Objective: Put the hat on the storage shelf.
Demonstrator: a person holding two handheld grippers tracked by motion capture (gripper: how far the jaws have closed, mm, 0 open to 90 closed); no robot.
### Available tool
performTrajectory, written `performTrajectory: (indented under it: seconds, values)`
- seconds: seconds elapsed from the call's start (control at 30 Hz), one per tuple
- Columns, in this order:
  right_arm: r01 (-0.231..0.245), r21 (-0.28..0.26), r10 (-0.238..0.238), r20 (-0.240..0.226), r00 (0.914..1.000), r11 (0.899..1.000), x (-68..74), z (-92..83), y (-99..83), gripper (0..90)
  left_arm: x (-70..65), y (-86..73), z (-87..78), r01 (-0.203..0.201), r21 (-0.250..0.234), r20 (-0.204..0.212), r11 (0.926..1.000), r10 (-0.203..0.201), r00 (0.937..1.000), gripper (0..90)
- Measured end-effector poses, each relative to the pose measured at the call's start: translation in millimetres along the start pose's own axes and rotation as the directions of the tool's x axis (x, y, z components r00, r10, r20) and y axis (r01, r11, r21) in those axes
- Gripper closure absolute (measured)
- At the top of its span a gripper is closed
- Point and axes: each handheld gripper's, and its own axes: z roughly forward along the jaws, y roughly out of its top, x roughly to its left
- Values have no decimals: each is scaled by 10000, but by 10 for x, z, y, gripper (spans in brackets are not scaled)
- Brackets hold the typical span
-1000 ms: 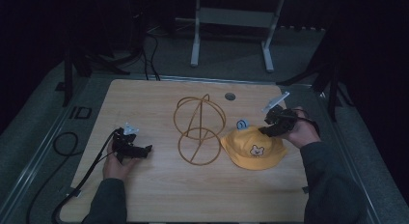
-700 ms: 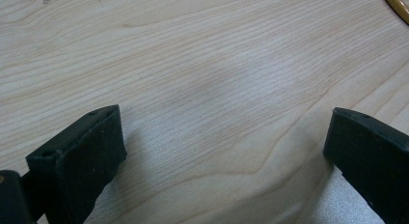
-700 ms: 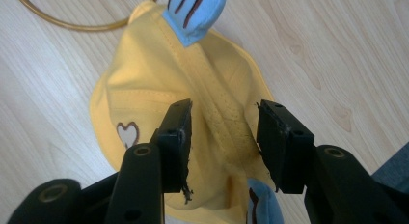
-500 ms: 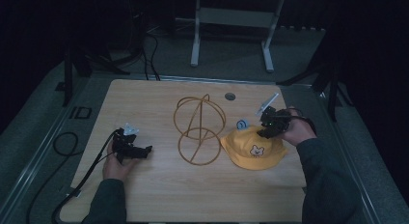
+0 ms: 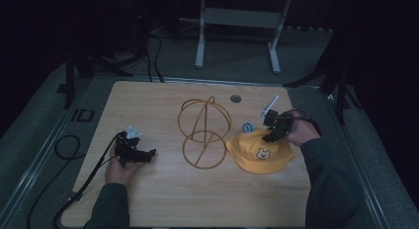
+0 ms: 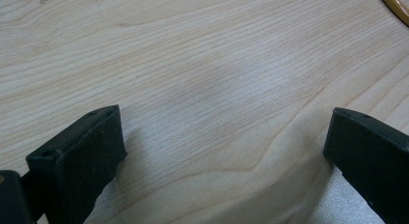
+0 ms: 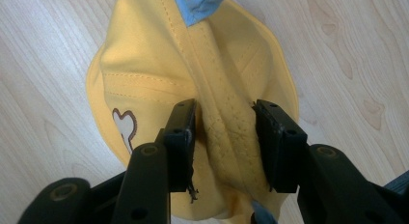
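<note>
High view first: against the frame of a second ago, the right gripper point(image 5: 273, 133) has come lower and a little toward the middle of the worktop point(image 5: 163, 199), from above the far edge of the yellow hat point(image 5: 259, 152) down onto its crown. The left gripper point(image 5: 133, 152) and the hand behind it lie where they lay before, near the worktop's left side, and the hat and the gold wire stand point(image 5: 205, 133) have not shifted. The hat lies flat on the right half of the worktop, its bear patch facing the person, its left brim just beside the stand's lower ring. A small light-blue tab point(image 5: 247, 126) shows at the hat's far edge. The right gripper's jaws have just been closing, with the hat's cloth between them.

Left gripper view: the left gripper point(image 6: 222, 151) has its two black jaws standing wide apart, with bare wood grain of the worktop point(image 6: 202, 64) between them and nothing held or touched. A short arc of the gold wire stand point(image 6: 396, 6) cuts the top right corner.

Right gripper view: the right gripper point(image 7: 224, 137) has its jaws drawn to a narrow gap, and a raised fold of the yellow hat point(image 7: 159, 64) is pinched between the pads, the fabric bunched and creased there. The hat spreads out beyond the jaws on the worktop point(image 7: 43, 64), part of the bear patch showing to the left of the left jaw, and the light-blue tab point(image 7: 197, 4) sits at the far end of the crown seam.
</note>
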Motion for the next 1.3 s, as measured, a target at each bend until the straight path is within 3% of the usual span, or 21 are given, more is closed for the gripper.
performTrajectory:
  seconds: [0.17,0.33,0.83,1.3]
  values:
    - [216,158,-213,-184,9996,9996,4,19,6,715,-1,-1,0,-5,-2,2,10000,5,10000,6]
    - [427,190,-421,-320,9986,9989,13,-6,-2,751,-2,-1,-1,1,-8,6,10000,-1,10000,6]
    - [503,42,-501,-340,9982,9987,18,-158,-87,761,-4,-2,0,21,-28,5,10000,-21,10000,6]
    - [659,-428,-666,-142,9977,9969,71,-398,-133,761,-4,-2,0,26,-26,8,10000,-26,10000,6]
